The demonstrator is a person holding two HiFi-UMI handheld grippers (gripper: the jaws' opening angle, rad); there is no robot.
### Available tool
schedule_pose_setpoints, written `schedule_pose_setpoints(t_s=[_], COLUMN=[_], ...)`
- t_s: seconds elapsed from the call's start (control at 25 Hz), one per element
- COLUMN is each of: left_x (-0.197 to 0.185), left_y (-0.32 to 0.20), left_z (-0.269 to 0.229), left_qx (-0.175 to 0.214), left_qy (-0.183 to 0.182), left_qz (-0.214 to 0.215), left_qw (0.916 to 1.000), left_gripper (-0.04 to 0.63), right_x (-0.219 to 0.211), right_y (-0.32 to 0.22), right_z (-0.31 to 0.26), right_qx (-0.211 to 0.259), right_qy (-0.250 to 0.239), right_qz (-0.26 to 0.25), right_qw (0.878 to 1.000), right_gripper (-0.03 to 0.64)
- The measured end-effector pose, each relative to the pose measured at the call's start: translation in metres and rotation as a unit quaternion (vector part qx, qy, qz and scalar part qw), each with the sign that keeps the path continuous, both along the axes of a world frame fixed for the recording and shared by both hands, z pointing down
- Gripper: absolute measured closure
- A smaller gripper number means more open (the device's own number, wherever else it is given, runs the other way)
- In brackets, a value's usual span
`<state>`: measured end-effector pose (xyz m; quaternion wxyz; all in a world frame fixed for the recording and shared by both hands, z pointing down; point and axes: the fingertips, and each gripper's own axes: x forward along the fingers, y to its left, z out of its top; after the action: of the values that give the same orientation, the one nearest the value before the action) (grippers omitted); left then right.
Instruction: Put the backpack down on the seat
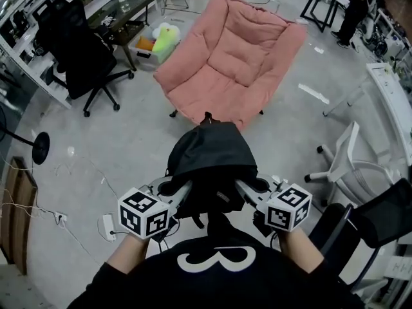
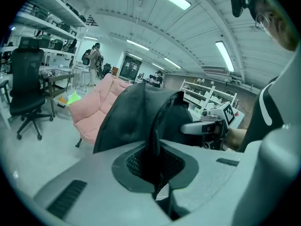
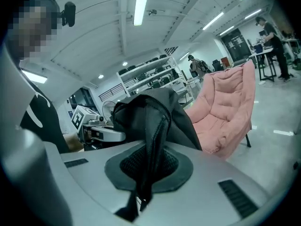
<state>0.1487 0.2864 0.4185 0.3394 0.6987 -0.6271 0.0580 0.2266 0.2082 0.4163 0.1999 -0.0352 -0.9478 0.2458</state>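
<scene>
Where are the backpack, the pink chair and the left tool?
backpack (image 1: 212,150), head view, top of its black body.
pink chair (image 1: 239,58), head view, middle of the seat cushion.
left tool (image 2: 157,173), left gripper view, between its fingertips, clamped on the backpack.

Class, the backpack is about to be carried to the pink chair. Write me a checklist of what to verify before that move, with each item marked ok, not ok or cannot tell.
1. Left gripper shut on the backpack: ok, dark strap fabric is pinched between its jaws.
2. Right gripper shut on the backpack: ok, it has the same kind of pinch.
3. Backpack hangs free between both grippers: ok.
4. Pink chair has nothing lying on its seat: ok.
5. Backpack is over the seat: not ok, it hangs short of the chair's front edge.
6. Backpack zips are closed: cannot tell.
</scene>
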Motion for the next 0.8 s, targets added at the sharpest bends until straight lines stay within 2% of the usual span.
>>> schedule_pose_setpoints(t_s=[0.32,0.6,0.8], left_x=[-0.071,-0.122,-0.156], left_y=[-0.087,-0.130,-0.156], left_z=[-0.005,-0.030,-0.043], left_qx=[-0.017,0.003,0.024], left_qy=[-0.002,-0.031,-0.053], left_qz=[-0.013,-0.024,-0.014], left_qw=[0.9998,0.9992,0.9982], left_gripper=[0.583,0.583,0.583], right_x=[-0.075,-0.124,-0.155], right_y=[-0.090,-0.132,-0.155], right_z=[-0.004,-0.028,-0.039], right_qx=[-0.018,-0.001,0.003], right_qy=[-0.001,-0.023,-0.033], right_qz=[-0.015,-0.022,-0.013], right_qw=[1.000,1.000,0.999], right_gripper=[0.601,0.601,0.600])
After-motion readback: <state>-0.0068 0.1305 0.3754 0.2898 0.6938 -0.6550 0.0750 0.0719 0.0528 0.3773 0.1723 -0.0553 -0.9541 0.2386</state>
